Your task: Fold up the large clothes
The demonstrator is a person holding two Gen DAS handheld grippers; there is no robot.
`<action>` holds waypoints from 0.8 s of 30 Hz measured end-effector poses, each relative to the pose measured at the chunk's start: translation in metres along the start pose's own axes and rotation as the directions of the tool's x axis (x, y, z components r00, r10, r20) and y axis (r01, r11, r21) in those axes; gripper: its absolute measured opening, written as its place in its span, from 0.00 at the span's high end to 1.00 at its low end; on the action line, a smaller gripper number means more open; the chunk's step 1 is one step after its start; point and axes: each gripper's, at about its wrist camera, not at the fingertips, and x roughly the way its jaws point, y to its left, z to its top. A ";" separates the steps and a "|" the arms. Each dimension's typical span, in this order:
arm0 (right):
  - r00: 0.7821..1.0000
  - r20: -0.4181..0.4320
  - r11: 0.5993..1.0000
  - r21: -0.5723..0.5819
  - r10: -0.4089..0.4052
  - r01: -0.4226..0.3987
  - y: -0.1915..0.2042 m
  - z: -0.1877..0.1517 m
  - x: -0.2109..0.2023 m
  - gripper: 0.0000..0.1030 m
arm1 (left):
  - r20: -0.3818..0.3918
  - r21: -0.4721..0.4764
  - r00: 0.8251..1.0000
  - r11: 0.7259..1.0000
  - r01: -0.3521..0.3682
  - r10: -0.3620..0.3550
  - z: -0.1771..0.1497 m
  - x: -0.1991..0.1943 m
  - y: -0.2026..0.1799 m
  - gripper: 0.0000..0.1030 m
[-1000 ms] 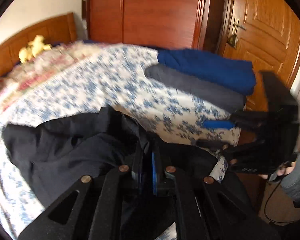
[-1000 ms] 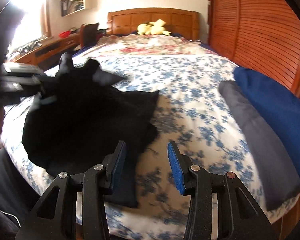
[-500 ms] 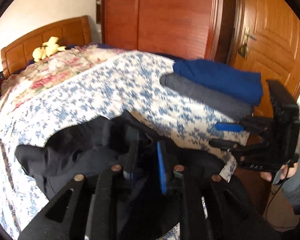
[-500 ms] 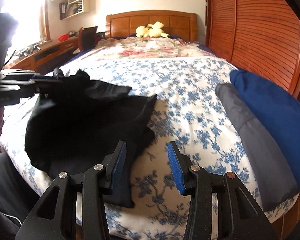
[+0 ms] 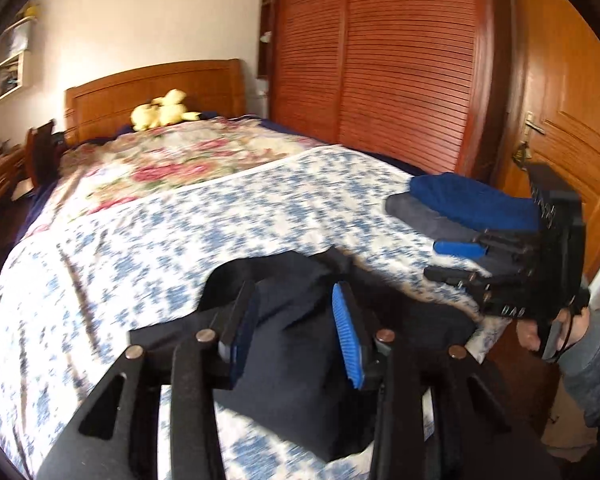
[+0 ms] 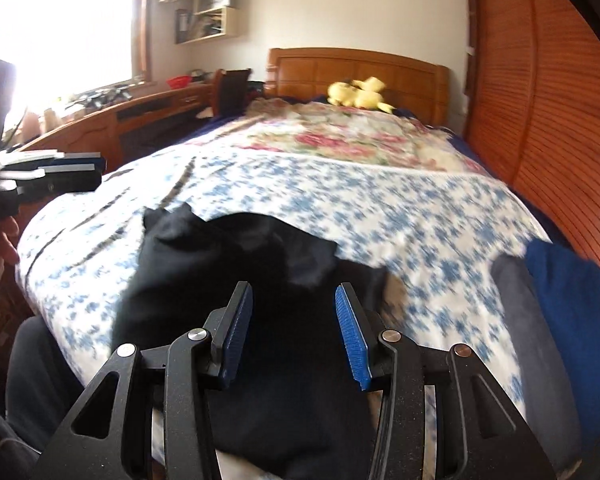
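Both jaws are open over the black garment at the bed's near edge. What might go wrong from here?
1. The black garment lies bunched, with a flap turned up on top; gripping now may catch several layers and set a crooked fold.
2. It sits right at the near edge of the bed, so a tug toward you may slide it off.
3. The folded blue garment and grey garment lie close beside the right gripper; a wide sweep may knock that stack.
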 end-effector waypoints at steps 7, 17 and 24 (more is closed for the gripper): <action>0.995 -0.022 0.993 -0.059 0.100 -0.101 0.042 0.044 0.040 0.57 | -0.015 -0.074 0.997 0.994 -0.077 0.076 -0.038 -0.022 0.049 0.64; 0.968 -0.194 0.974 -0.133 0.157 -0.185 0.092 0.076 0.120 0.51 | -0.042 -0.155 0.989 0.977 -0.149 0.144 -0.088 -0.038 0.096 0.63; 0.933 -0.328 0.957 -0.191 0.149 -0.220 0.116 0.079 0.155 0.51 | -0.064 -0.192 0.985 0.967 -0.167 0.158 -0.109 -0.040 0.110 0.63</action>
